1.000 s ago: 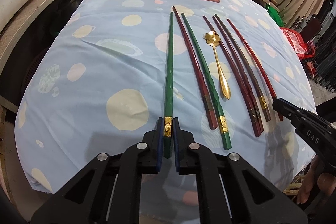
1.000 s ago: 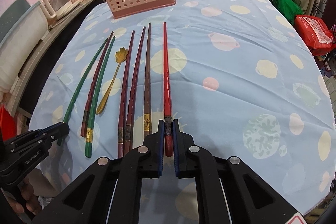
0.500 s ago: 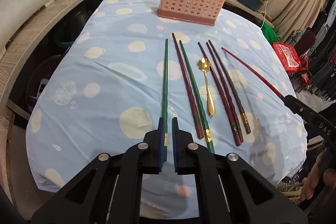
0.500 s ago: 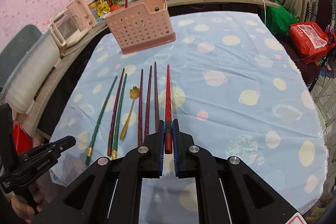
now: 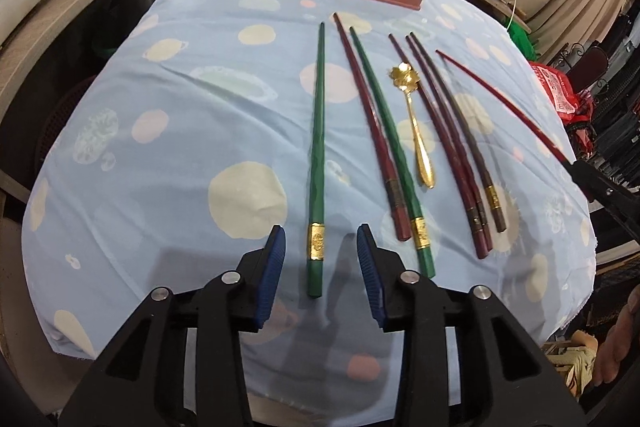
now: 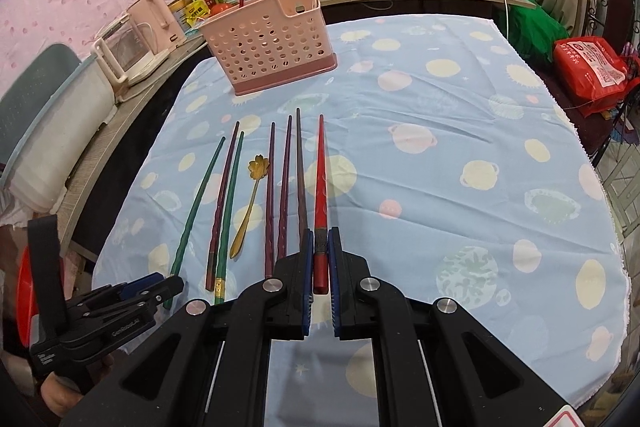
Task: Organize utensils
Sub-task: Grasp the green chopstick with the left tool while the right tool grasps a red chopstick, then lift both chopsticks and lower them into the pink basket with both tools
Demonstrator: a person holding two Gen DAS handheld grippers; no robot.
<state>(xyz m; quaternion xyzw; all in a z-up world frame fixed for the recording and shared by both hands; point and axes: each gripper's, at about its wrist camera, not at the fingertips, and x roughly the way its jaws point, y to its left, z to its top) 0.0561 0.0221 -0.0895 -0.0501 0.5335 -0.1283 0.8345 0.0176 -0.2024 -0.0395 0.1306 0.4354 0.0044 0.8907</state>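
Chopsticks lie in a row on the blue dotted cloth (image 5: 160, 115), w/ a gold spoon (image 5: 416, 131) in the middle. We see the green chopstick (image 5: 318, 147) flat on the cloth between our left gripper (image 5: 320, 251) pads; its jaws just opened, not touching it. Our right gripper (image 6: 320, 255) is clamped on the red chopstick (image 6: 320, 179), tip toward 12 o'clock. Pink basket (image 6: 268, 43) stands at 11 o'clock, well apart.
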